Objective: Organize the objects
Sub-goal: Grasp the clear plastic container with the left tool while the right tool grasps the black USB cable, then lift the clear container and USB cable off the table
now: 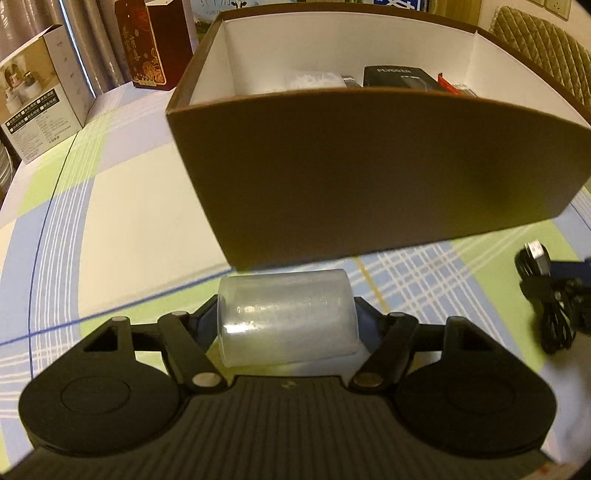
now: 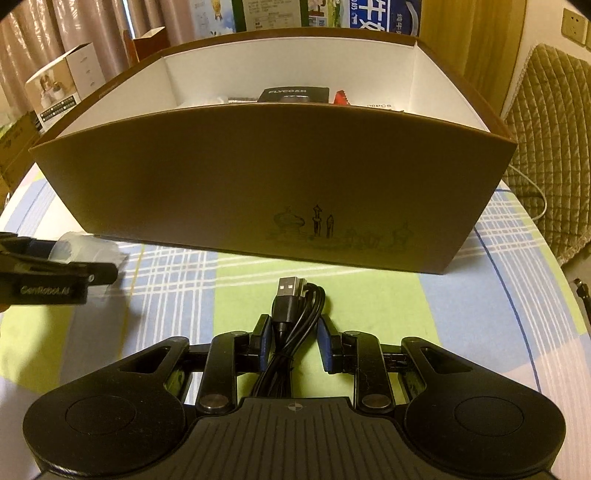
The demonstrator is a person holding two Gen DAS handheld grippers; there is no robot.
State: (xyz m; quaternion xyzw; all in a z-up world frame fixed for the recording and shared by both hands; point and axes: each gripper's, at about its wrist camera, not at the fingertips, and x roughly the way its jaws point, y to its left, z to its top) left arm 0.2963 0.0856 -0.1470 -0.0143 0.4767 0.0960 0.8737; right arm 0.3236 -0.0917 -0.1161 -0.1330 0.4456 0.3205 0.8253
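A brown cardboard box with a white inside stands on the checked tablecloth; it also shows in the right wrist view. It holds a black Flyco package, a red packet and a white item. My left gripper is shut on a clear plastic roll just in front of the box; the roll also shows in the right wrist view. My right gripper has its jaws around a bundled black USB cable, touching its sides.
Printed cartons and a dark red box stand at the back left. A quilted chair is on the right. Milk cartons stand behind the box. The left gripper reaches in from the left in the right wrist view.
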